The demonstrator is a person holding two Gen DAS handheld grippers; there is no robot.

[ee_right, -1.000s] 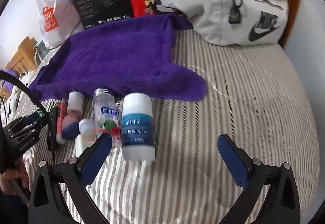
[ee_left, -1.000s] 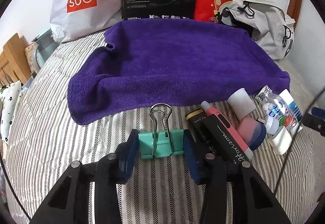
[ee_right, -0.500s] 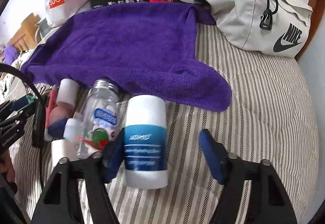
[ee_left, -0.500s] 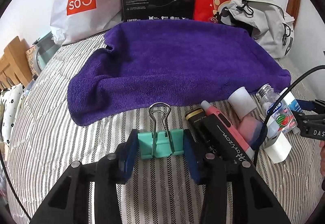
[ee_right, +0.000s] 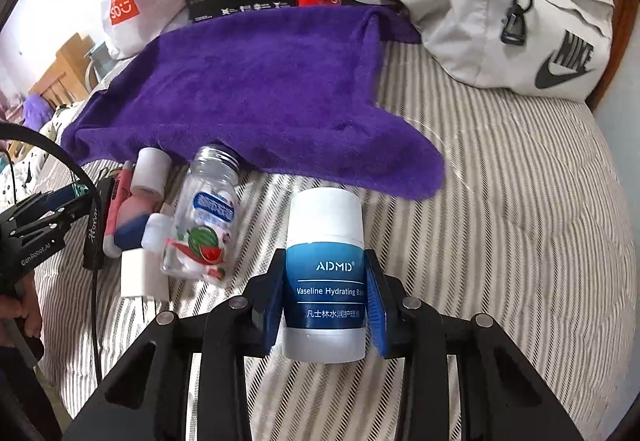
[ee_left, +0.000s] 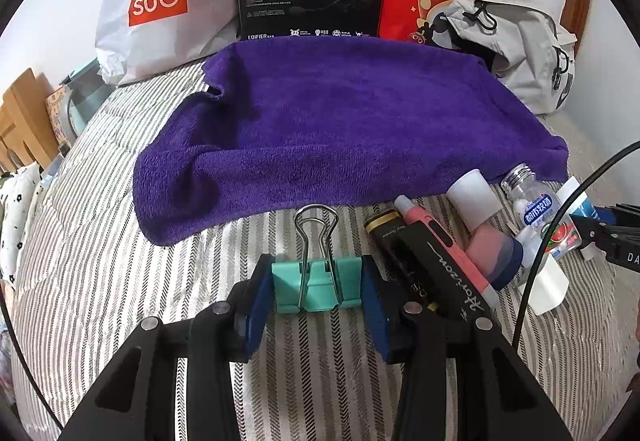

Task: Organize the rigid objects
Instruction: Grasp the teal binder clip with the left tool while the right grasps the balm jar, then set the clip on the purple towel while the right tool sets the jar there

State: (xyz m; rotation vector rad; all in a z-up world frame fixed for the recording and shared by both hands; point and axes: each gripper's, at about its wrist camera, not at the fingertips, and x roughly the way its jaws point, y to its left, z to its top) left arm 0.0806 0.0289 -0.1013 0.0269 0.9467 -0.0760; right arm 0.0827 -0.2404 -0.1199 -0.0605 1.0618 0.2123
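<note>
My left gripper (ee_left: 316, 291) has its jaws clamped on the teal binder clip (ee_left: 316, 287); my right gripper (ee_right: 326, 299) squeezes the ADMD balm stick (ee_right: 325, 281) lying on the bed (ee_right: 520, 221). Both grasped, I judge; next, lift and carry them onto the purple towel (ee_left: 352, 133).

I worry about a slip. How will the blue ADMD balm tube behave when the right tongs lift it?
The ADMD tube looks like rigid, smooth plastic, so it should hold its shape but might slide between the pads. Its round body lies on the striped bedding, so it would likely roll if released. The right tongs grip near its base, so it may tilt.
</note>
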